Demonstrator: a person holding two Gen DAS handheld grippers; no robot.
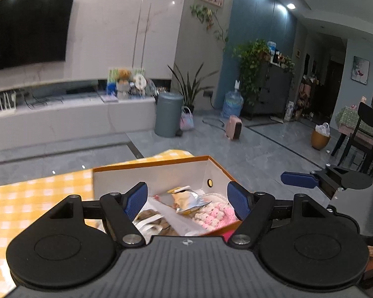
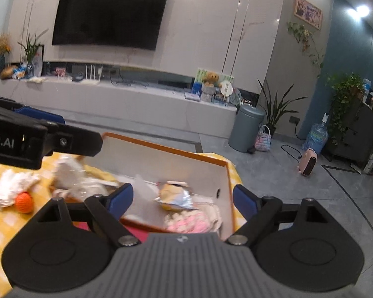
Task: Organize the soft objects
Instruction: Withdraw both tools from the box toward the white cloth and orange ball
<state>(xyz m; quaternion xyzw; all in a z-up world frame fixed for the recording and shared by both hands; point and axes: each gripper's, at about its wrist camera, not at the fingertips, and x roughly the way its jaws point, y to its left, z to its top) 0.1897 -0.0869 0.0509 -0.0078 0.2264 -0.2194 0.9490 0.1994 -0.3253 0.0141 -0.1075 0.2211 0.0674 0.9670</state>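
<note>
Both grippers hover over the orange-rimmed box (image 1: 161, 171), left gripper (image 1: 187, 202) and right gripper (image 2: 182, 202) each spread wide with nothing between the pads. Next pick looks like the orange ball (image 2: 24, 202) or white cloth (image 2: 11, 188) on the yellow checked tablecloth (image 1: 37, 198): come down square and pinch the middle. In the box, the foil snack packet (image 1: 186, 198) lies flat, long axis running left-to-right, beside the pink knit piece (image 1: 215, 214).

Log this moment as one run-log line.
left gripper: open, empty | right gripper: open, empty | box: holds snack packet, pink knit | outside box: orange ball, white cloth
</note>
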